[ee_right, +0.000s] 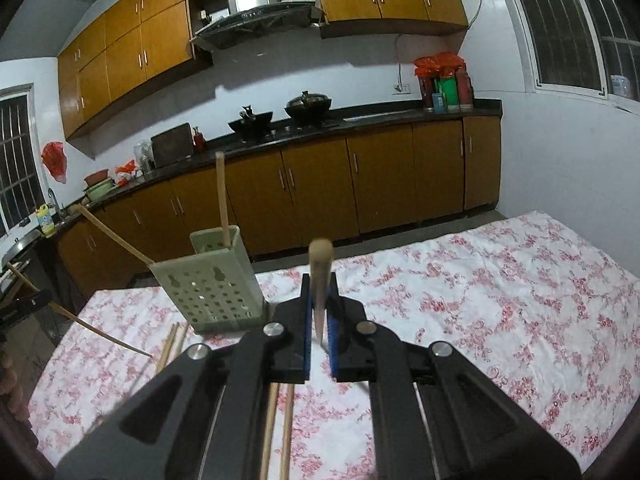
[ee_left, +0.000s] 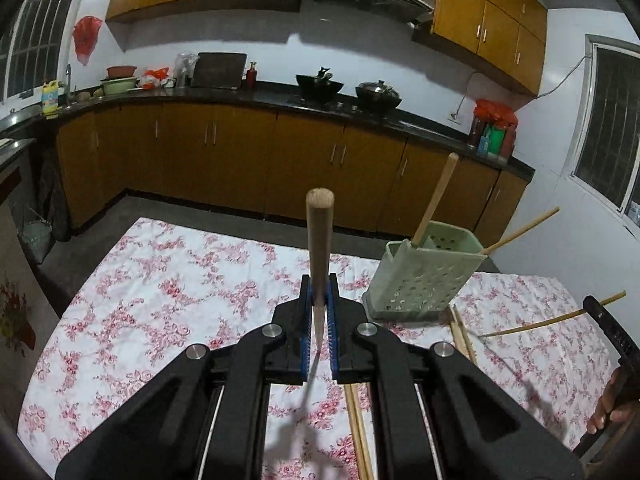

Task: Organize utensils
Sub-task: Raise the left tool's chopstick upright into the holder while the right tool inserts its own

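My left gripper is shut on a wooden-handled utensil that points forward above the flowered tablecloth. My right gripper is shut on a second wooden-handled utensil. A green perforated utensil holder stands right of the left gripper with a wooden handle in it. In the right wrist view the holder is left of the gripper, holding an upright handle. Loose chopsticks lie on the cloth, and they also show in the right wrist view.
The table's far edge meets a dark floor before brown cabinets. The counter carries woks and bottles. The other gripper and hand show at the right edge. Thin bamboo sticks hang left of the holder.
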A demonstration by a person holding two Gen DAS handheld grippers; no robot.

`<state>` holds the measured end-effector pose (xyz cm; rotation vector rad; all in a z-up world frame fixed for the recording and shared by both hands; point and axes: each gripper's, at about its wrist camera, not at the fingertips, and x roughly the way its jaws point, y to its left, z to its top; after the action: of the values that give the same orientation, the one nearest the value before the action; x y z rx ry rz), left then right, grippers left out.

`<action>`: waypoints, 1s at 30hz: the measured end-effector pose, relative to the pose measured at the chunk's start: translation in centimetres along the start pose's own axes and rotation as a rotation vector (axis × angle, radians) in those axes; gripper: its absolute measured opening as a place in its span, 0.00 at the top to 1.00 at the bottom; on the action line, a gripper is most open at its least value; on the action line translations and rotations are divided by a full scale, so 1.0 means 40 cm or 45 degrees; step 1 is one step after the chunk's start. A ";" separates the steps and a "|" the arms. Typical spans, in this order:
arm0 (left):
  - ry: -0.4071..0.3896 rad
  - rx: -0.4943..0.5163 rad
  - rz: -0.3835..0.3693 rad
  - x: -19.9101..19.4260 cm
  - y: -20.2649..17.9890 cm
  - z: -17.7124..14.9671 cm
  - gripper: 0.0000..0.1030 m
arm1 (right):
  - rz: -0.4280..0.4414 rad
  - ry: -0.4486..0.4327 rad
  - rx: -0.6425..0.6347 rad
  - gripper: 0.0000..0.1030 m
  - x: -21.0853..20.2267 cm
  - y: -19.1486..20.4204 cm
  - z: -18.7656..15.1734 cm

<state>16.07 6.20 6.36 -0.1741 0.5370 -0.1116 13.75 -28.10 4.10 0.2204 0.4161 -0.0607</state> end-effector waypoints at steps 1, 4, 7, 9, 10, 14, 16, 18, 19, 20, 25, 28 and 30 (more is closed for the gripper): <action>-0.008 0.003 -0.011 -0.008 -0.001 0.005 0.93 | 0.017 -0.018 0.003 0.92 -0.009 0.004 0.015; -0.042 0.016 -0.063 -0.038 -0.020 0.039 0.93 | 0.080 -0.083 0.008 0.92 -0.046 0.018 0.065; -0.087 0.032 -0.129 -0.074 -0.046 0.079 0.93 | 0.152 -0.150 0.006 0.92 -0.086 0.043 0.122; -0.122 0.048 -0.154 -0.093 -0.065 0.096 0.93 | 0.196 -0.196 0.000 0.92 -0.110 0.063 0.156; -0.142 0.058 -0.166 -0.102 -0.076 0.105 0.93 | 0.215 -0.216 -0.004 0.92 -0.119 0.074 0.170; -0.227 0.086 -0.208 -0.127 -0.123 0.138 0.93 | 0.259 -0.288 -0.035 0.92 -0.141 0.118 0.213; -0.256 0.088 -0.220 -0.127 -0.139 0.149 0.93 | 0.269 -0.318 -0.050 0.92 -0.144 0.141 0.228; -0.280 0.082 -0.230 -0.123 -0.153 0.161 0.93 | 0.270 -0.345 -0.068 0.92 -0.144 0.159 0.238; -0.291 0.075 -0.235 -0.119 -0.158 0.169 0.93 | 0.268 -0.359 -0.081 0.92 -0.143 0.169 0.244; -0.298 0.069 -0.240 -0.116 -0.160 0.175 0.93 | 0.267 -0.369 -0.090 0.92 -0.142 0.178 0.249; -0.358 0.046 -0.239 -0.095 -0.168 0.206 0.93 | 0.264 -0.420 -0.095 0.92 -0.117 0.202 0.281; -0.391 0.036 -0.236 -0.079 -0.176 0.222 0.93 | 0.258 -0.445 -0.093 0.92 -0.087 0.212 0.296; -0.419 0.041 -0.223 -0.060 -0.184 0.231 0.93 | 0.257 -0.446 -0.094 0.92 -0.063 0.219 0.302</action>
<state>18.36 0.62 16.78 -0.2034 0.1910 -0.2573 17.12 -22.23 17.63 0.1735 0.0462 0.1135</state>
